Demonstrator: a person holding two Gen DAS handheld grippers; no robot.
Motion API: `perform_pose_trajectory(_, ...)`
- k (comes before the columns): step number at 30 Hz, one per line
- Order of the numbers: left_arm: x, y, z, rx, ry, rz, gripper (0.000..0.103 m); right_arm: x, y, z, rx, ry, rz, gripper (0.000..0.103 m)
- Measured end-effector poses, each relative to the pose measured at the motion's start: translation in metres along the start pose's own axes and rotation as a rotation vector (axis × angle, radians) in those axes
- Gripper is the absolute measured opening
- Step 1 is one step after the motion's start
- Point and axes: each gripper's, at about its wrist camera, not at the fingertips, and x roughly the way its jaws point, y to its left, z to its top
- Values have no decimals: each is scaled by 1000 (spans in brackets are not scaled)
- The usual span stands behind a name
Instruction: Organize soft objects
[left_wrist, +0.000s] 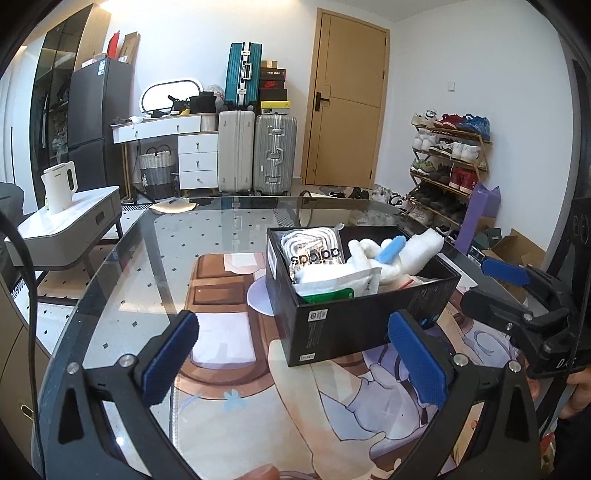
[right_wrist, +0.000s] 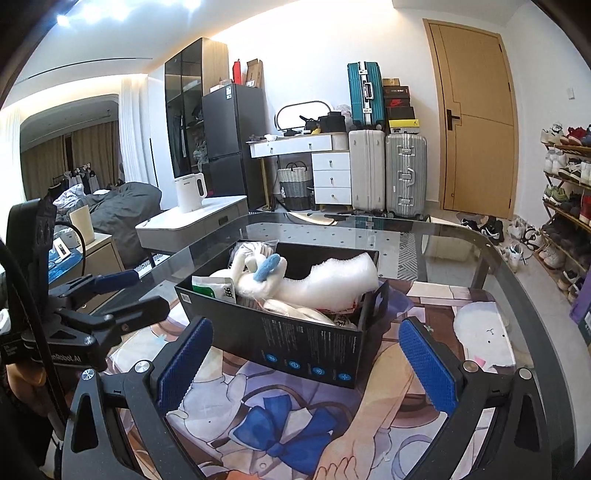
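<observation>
Sitting on the glass bench (left_wrist: 122, 280), the black cardboard box (left_wrist: 354, 317) lies at about one o'clock from the left claw (left_wrist: 295, 354) and near twelve o'clock from the right claw (right_wrist: 306, 354); both claws hover just short of it, released, with their blue pads spread wide and nothing between them. Inside the box the soft things are already heaped: a white plush toy (right_wrist: 258, 277) with a blue patch, a strip of white foam padding (right_wrist: 343, 277) leaning over the rim at the box's two-o'clock corner in the right wrist view, a printed adidas pouch (left_wrist: 314, 247) standing against the far wall, and a white-and-green packet (right_wrist: 216, 288) at the near left corner. No loose soft item shows on the bench outside the box, so the sorting looks close to finished, though parts of the bench are out of view. The plush and foam should be light and squashy; a pinch through the thick middle of the body would likely hold better than a limb or edge, which would flop. The packet and pouch look slick and thin, best taken by an upper edge. The box itself seems stiff yet light, so it may slide on the glass if nudged; its short walls offer the firmest hold.
</observation>
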Motion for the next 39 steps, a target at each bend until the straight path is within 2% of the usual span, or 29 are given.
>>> perform_pose_trajectory(22, 3, 4, -1, -22, 11, -6, 103, -7, -4, 1, 26, -31, -24, 102)
perform_pose_trajectory(39, -1, 3, -3, -18, -8, -9, 103, -10, 6, 0, -15, -52, -39, 102)
